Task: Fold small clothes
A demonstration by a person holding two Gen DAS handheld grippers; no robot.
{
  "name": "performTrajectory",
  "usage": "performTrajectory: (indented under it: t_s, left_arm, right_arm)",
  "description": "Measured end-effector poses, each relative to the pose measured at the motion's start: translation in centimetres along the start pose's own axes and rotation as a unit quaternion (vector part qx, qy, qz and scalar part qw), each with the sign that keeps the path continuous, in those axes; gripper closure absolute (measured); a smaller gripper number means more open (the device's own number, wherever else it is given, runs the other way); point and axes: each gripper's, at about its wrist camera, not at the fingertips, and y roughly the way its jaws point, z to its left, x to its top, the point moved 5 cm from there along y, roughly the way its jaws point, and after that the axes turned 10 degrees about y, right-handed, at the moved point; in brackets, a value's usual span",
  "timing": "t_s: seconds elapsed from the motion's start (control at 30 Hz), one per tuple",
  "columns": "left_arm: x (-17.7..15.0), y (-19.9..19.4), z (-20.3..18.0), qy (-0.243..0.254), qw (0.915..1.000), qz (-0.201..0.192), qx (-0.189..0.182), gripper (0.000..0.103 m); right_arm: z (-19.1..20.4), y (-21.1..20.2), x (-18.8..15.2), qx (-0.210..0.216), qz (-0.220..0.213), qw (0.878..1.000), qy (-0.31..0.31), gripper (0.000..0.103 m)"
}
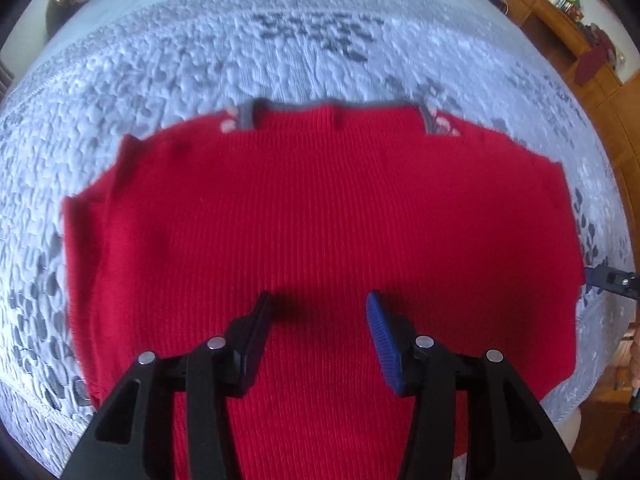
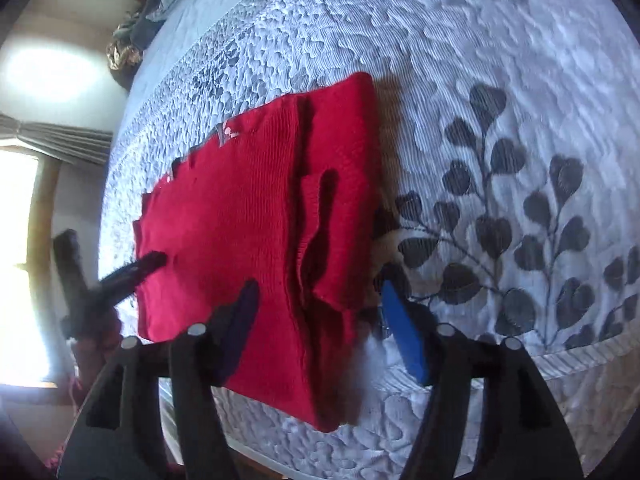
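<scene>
A red knitted sweater (image 1: 320,216) lies flat on the bed, its grey-trimmed neck at the far edge, both sides folded in. My left gripper (image 1: 318,304) hovers open over the sweater's near part, holding nothing. In the right wrist view the sweater (image 2: 240,216) shows a folded sleeve layer along its right side. My right gripper (image 2: 318,288) is open, its fingers straddling the sweater's near right corner, holding nothing. The left gripper's fingers (image 2: 132,268) show at the sweater's left edge. The right gripper's tip (image 1: 612,278) shows at the right rim of the left wrist view.
The bed has a white quilted cover (image 1: 280,52) with grey leaf prints (image 2: 500,224). A wooden shelf (image 1: 560,20) with small items stands at the far right. Dark clutter (image 2: 128,40) lies at the bed's far end near a bright window (image 2: 20,260).
</scene>
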Motion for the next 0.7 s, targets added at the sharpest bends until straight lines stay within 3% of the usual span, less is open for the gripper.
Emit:
performTrajectory:
  t_s: [0.03,0.33,0.5,0.7]
  left_arm:
    - [-0.1,0.4,0.0,0.003,1.0000,0.002,-0.001,0.053]
    - [-0.4,1.6,0.6,0.011,0.9994,-0.004,-0.032,0.053]
    - [-0.3,1.6,0.6,0.012,0.9992,-0.006,-0.038,0.053]
    - [-0.2,1.6,0.5,0.013,0.9991,-0.006,-0.040,0.053]
  right_arm:
    - [-0.1,0.3,-0.1,0.007,0.004,1.000,0.004,0.030]
    - [0.4,3.0,0.0,0.002,0.022,1.000,-0.005,0.028]
    - [0.4,3.0,-0.1,-0.009,0.013,1.000,-0.008,0.040]
    - [-0.1,3.0,-0.8,0.020,0.024,0.999,0.007,0.040]
